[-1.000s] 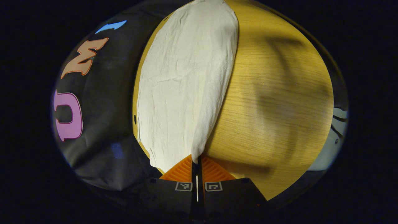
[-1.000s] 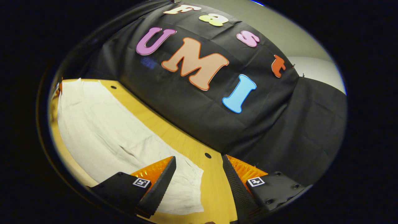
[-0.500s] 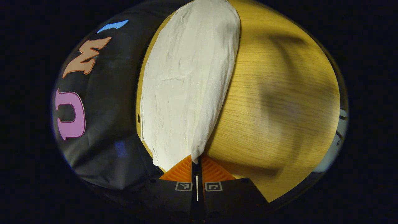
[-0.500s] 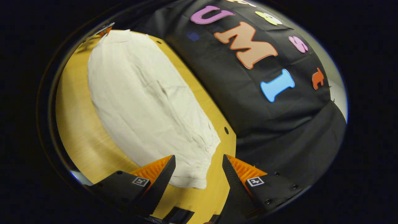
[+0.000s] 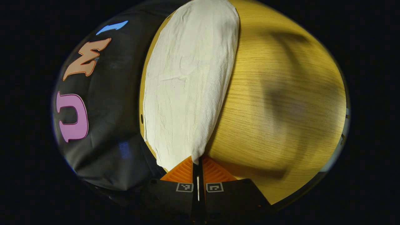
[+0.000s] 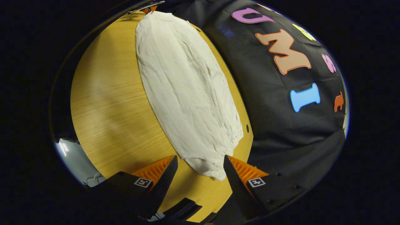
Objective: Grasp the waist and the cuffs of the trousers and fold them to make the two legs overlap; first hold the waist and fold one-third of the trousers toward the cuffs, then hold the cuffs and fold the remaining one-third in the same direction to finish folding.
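White trousers lie stretched out along the far side of a wooden table, the two legs laid one on the other. In the left gripper view my left gripper is shut on the near corner of the cloth, which rises into its fingers. In the right gripper view the trousers run away from me, and my right gripper stands open with the near end of the cloth lying between its fingers. The left gripper shows small at the far end of the cloth.
The booth's black cloth wall runs close along the table's far edge, right beside the trousers. Small holes dot the table top near that edge. Bare wood spreads on the other side of the trousers.
My right gripper has swung round and come down to the end of the trousers, which now lies between its open fingers. My left gripper has kept its hold, hardly moving.
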### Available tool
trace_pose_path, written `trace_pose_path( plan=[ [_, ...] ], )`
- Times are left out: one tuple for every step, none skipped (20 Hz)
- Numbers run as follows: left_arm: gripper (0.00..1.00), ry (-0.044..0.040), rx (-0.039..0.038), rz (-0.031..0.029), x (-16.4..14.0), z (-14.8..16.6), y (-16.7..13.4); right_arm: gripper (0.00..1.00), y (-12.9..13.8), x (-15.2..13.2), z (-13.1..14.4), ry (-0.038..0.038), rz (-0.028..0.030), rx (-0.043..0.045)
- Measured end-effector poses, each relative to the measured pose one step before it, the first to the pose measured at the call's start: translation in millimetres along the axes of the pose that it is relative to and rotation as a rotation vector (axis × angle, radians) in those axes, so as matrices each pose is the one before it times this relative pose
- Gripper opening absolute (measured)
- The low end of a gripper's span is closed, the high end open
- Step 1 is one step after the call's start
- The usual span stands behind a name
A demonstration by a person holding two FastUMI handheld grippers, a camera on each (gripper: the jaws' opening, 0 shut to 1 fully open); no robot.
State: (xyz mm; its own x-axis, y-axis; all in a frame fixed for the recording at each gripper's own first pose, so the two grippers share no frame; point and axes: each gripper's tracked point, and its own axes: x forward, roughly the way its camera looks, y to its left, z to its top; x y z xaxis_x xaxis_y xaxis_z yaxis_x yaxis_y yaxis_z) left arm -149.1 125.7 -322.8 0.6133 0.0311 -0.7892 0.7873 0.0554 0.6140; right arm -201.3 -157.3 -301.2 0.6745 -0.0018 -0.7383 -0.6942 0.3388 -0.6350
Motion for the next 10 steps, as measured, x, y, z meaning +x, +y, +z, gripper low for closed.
trace_pose_path(
  plan=[
    [0.0,0.00075,-0.00077,0.00124,0.41,0.71,0.0,0.94,-1.48,2.21,-0.52,0.00195,-0.00859,-0.01763],
    [0.0,0.00111,0.00203,0.00386,0.01,-0.16,0.34,0.93,-4.2,5.23,1.52,-0.00223,-0.01309,-0.01236],
    [0.0,0.00197,0.00593,0.00309,0.61,-0.05,-0.14,0.93,-2.81,7.29,0.19,-0.00334,-0.00989,-0.00307],
    [0.0,0.00176,0.0062,0.0021,-0.13,-0.21,0.42,0.92,-3.01,5.98,0.3,-0.00097,-0.00904,0.00242],
    [0.0,0.00335,0.00216,0.0011,0.94,-0.15,0.29,0.91,-1.56,5.71,-0.74,-0.00105,0.00161,0.00829],
    [0.0,0.00214,-0.00092,0.00044,-0.49,0.09,0.06,0.87,-0.56,3.25,0.09,0.00508,0.00993,0.01104],
    [0.0,0.00238,-0.0042,0.00004,-0.57,0.74,-0.05,0.84,-1.21,4.33,-0.81,0.00345,0.00443,0.00758],
    [0.0,0.00373,-0.00469,-0.00024,-0.26,-0.66,0.35,0.79,-0.35,2.07,0.75,0.0029,0.00778,0.00009],
    [0.0,0.00246,-0.0038,-0.00134,0.17,-0.07,-0.23,0.75,3.36,3.14,-0.38,0.0067,0.01947,0.00061],
    [0.0,0.00379,-0.005,-0.00149,1.63,0.03,0.86,0.64,3.62,1.52,0.43,0.00634,0.01717,-0.00244]
  ],
)
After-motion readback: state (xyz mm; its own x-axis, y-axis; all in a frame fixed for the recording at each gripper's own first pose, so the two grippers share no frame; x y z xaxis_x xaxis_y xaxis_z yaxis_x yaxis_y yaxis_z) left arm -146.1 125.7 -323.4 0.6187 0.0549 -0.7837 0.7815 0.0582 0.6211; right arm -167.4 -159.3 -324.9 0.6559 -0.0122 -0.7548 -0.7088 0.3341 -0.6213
